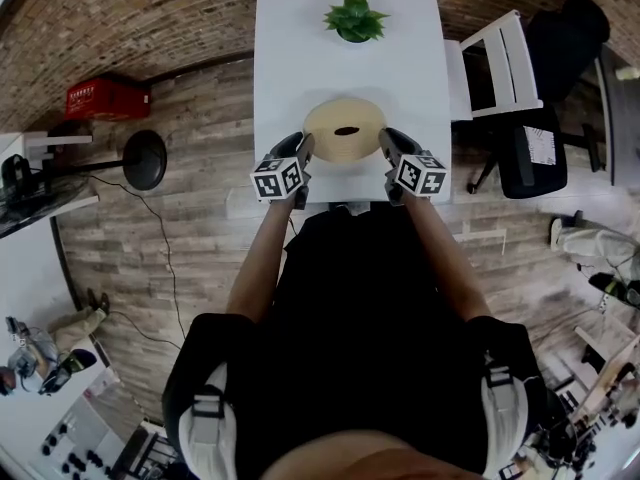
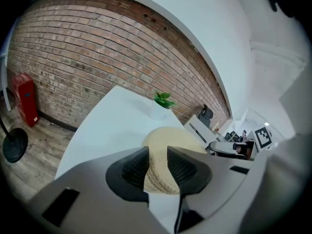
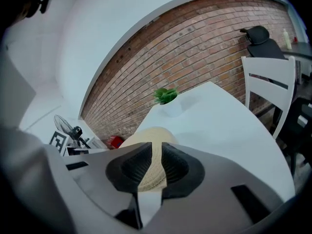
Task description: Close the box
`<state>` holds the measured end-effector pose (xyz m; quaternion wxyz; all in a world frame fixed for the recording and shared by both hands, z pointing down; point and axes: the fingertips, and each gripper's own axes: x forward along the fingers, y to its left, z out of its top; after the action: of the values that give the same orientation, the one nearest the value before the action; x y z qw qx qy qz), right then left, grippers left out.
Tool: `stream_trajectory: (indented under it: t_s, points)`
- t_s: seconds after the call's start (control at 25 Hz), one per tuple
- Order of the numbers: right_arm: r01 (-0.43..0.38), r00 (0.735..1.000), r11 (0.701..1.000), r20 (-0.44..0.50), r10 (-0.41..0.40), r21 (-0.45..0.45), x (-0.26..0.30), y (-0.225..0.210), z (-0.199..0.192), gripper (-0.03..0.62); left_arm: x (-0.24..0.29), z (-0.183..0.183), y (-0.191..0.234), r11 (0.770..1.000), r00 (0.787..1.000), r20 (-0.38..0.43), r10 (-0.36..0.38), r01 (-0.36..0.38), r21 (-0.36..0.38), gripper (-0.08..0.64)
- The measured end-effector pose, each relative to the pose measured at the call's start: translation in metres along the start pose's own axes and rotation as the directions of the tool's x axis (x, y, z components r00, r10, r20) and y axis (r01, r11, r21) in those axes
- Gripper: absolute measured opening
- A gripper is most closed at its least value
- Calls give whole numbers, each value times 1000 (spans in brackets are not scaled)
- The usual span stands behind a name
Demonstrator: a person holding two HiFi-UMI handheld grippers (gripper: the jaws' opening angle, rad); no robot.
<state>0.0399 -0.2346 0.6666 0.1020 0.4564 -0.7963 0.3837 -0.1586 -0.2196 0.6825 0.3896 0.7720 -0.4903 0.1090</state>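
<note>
While gripper views show the box [image 2: 168, 138], overhead reveals its slot [image 1: 346, 130].

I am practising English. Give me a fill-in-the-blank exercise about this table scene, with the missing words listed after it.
The round woven box stands on a ___ table.
A potted ___ stands at the table's far end.
The box lies ___ the left tongs and the right tongs.
On the floor near the brick wall sits a ___ crate.
Missing words: white; plant; between; red.
</note>
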Motion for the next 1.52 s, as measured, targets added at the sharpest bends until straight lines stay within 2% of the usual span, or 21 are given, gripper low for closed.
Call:
stream_trajectory:
  t_s: [0.12,0.32,0.48,0.64,0.84,0.92,1.12,1.2,1.28,1.4,1.52]
  points:
    - [18,1000,995,-11,-19,-97,-3,7,-4,60,-5,4,-6,999,999,15,-33,33,28,121]
    - [16,1000,985,-18,-19,-173,-6,22,-9,42,-13,3,-13,984,999,-20,-42,45,173,101]
    - [8,999,971,-30,-16,-238,-11,30,-10,8,-13,-1,-21,972,997,-45,-59,68,225,80]
    - [19,999,946,-39,-33,-323,-16,33,-12,0,-8,-2,-34,951,995,-60,-79,94,295,67]
    - [-17,998,935,-61,-5,-354,-20,36,-17,-2,-10,-9,-49,908,991,-94,-96,126,400,50]
    - [-33,997,932,-71,8,-362,-22,37,-16,-2,-11,-12,-52,901,989,-105,-107,141,409,37]
    - [-30,997,935,-83,0,-353,-29,34,-21,-2,-14,-15,-51,909,988,-106,-115,147,390,23]
    - [-24,996,933,-84,-6,-359,-31,32,-20,-2,-14,-16,-50,904,989,-106,-106,140,405,22]
    - [-27,995,924,-95,-11,-382,-32,32,-21,-2,-13,-17,-48,898,990,-107,-89,126,421,21]
    - [-38,992,903,-123,-17,-429,-35,31,-25,-2,-14,-18,-49,903,991,-104,-81,117,414,21]
    - [-44,990,896,-138,-20,-443,-36,27,-25,-2,-15,-16,-50,905,991,-104,-85,121,409,20]
